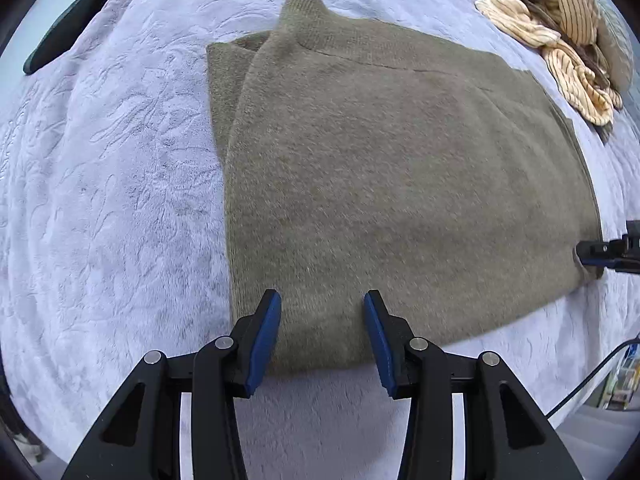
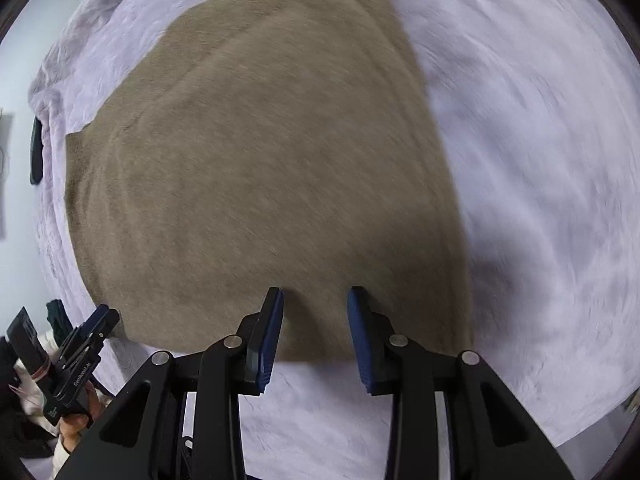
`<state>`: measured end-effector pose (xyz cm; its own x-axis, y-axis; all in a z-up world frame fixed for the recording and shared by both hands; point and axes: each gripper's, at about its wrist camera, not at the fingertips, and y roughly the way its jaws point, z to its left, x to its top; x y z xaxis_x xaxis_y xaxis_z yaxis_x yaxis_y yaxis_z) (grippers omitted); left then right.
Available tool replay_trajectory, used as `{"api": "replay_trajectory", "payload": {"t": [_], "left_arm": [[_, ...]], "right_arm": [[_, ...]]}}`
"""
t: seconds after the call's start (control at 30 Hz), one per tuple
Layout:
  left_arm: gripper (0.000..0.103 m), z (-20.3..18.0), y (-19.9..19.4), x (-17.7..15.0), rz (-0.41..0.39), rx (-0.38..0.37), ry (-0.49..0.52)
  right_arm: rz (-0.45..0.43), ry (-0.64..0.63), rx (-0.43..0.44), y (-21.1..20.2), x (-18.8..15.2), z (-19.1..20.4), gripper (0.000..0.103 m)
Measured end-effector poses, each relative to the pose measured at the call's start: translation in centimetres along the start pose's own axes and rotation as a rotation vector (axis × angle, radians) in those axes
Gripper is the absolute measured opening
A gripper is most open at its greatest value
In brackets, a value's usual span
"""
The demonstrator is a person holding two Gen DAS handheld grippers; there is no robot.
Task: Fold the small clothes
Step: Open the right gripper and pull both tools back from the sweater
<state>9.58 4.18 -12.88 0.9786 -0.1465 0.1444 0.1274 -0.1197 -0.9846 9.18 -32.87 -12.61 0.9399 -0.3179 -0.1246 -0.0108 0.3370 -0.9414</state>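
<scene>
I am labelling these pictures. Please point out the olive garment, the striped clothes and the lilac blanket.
olive garment [image 1: 400, 184]: left wrist view, middle of its top layer.
striped clothes [image 1: 560, 28]: left wrist view, crumpled heap's centre.
lilac blanket [image 2: 532, 160]: right wrist view, bare plush surface.

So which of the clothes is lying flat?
The olive-brown knit garment, spread flat on the lilac blanket; the cream striped clothes sit crumpled in a heap.

Work surface covered by a pale lavender plush blanket [image 1: 120, 184] with an embossed, crinkled texture, filling most of both views. Pale blue-white wall [image 2: 16, 80] visible past the blanket edge at 9–10 o'clock in the right wrist view. Lighting even and diffuse; soft shadow on the blanket at 4 o'clock there.
</scene>
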Motion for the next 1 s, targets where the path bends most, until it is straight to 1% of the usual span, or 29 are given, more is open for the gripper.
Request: {"api": "replay_trajectory", "payload": {"t": [0.03,0.1,0.13,0.23,0.27,0.3,0.33,0.37,0.4,0.43,0.5,0.57,0.63,0.67,0.7,0.77,0.9,0.93,1.0], "left_arm": [[0.045,-0.1,-0.3,-0.2,0.008,0.002,0.0],[0.045,-0.9,-0.8,-0.4,0.022,0.007,-0.007],[0.045,-1.0,-1.1,-0.5,0.025,0.009,-0.008],[0.045,-2.3,-1.9,-1.2,0.022,0.026,-0.009],[0.049,-3.0,-2.3,-1.3,0.017,0.031,-0.009],[0.056,-3.4,-2.5,-1.6,0.015,0.032,-0.009],[0.071,-3.5,-2.8,-1.8,0.009,0.031,-0.013],[0.075,-3.7,-3.1,-2.1,-0.002,0.029,-0.015],[0.075,-3.9,-3.4,-2.5,-0.007,0.027,-0.012],[0.075,-4.2,-3.6,-2.9,-0.007,0.026,-0.008],[0.075,-4.4,-3.6,-3.3,0.0,0.027,-0.007],[0.075,-4.4,-3.5,-3.8,0.011,0.019,-0.017],[0.075,-4.4,-3.3,-4.0,0.016,0.01,-0.027],[0.075,-4.3,-3.4,-4.2,0.017,0.007,-0.032],[0.075,-4.3,-3.4,-4.4,0.019,0.004,-0.037],[0.075,-4.0,-3.4,-4.9,0.025,-0.002,-0.041],[0.075,-3.0,-2.8,-5.6,0.045,-0.02,-0.045],[0.075,-2.0,-2.1,-4.7,0.055,-0.031,-0.054],[0.075,-0.7,-1.7,-4.9,0.069,-0.075,-0.1]], "right_arm": [[-0.009,0.013,0.011,-0.2,-0.7,-0.5,0.037],[-0.027,0.021,0.026,-0.7,-1.9,-0.9,0.045],[-0.033,0.017,0.026,-0.9,-2.4,-0.8,0.047],[-0.05,-0.017,0.01,-1.4,-3.5,-0.2,0.048],[-0.056,-0.03,0.006,-1.6,-3.9,0.0,0.048],[-0.06,-0.039,0.004,-1.7,-4.1,0.3,0.048],[-0.065,-0.046,0.007,-1.6,-4.6,0.7,0.048],[-0.065,-0.05,0.01,-1.7,-4.8,1.1,0.05],[-0.067,-0.054,0.013,-1.7,-5.0,1.5,0.054],[-0.07,-0.062,0.016,-1.7,-5.3,1.9,0.056],[-0.07,-0.081,0.014,-1.7,-5.5,2.6,0.056],[-0.068,-0.097,0.01,-1.7,-6.4,3.2,0.057],[-0.066,-0.111,0.004,-1.6,-6.7,4.1,0.06],[-0.066,-0.116,0.004,-1.5,-6.9,4.4,0.064],[-0.064,-0.12,0.005,-1.4,-7.0,4.8,0.065],[-0.064,-0.132,0.002,-1.4,-7.4,5.0,0.067],[-0.056,-0.163,-0.013,-1.1,-8.2,5.6,0.078],[-0.054,-0.181,-0.03,-0.7,-8.2,6.0,0.079],[-0.057,-0.215,-0.065,-0.2,-8.3,6.8,0.08]]}}
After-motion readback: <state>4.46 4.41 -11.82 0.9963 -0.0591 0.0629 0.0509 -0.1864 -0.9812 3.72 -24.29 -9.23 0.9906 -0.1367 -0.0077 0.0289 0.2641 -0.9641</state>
